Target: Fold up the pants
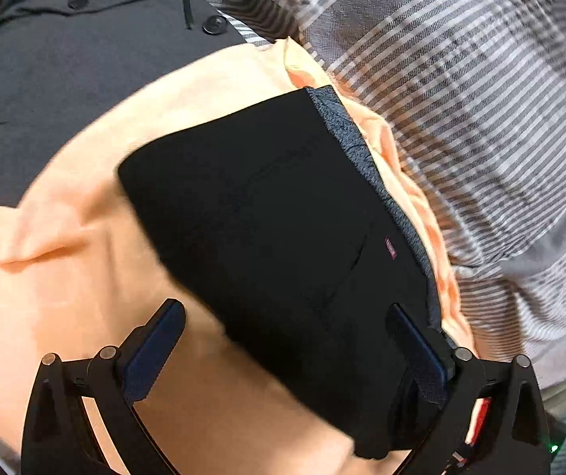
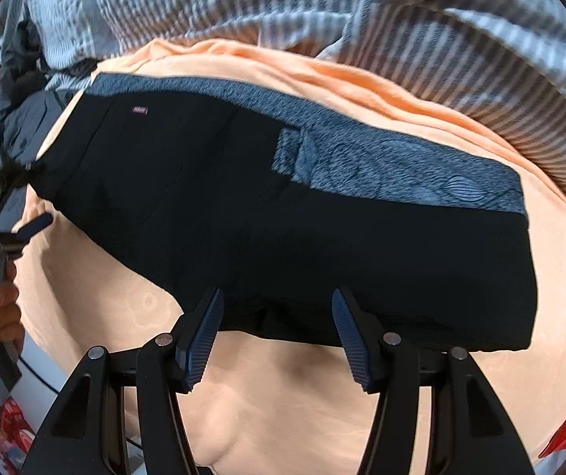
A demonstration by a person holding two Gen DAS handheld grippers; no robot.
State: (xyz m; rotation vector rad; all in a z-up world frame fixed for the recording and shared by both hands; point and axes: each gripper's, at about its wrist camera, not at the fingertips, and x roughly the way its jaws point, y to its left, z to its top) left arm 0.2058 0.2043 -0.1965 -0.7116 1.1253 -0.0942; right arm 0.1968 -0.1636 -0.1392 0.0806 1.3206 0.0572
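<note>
I see the black pants (image 2: 283,217) lying folded into a flat rectangle on the peach sheet (image 2: 283,396), straight ahead of my right tongs (image 2: 277,336), whose fingers are spread apart at the near edge with nothing between them. My left tongs (image 1: 283,356) are spread wide too, gripping nothing, and the pants (image 1: 283,237) run forward between their fingers, nearer the right one. Past the pants' grey fleecy lining strip (image 2: 401,162), beyond both tongs, is a grey-and-white striped blanket (image 1: 461,99), and ahead-left of my left tongs is a dark grey buttoned garment (image 1: 65,79).
</note>
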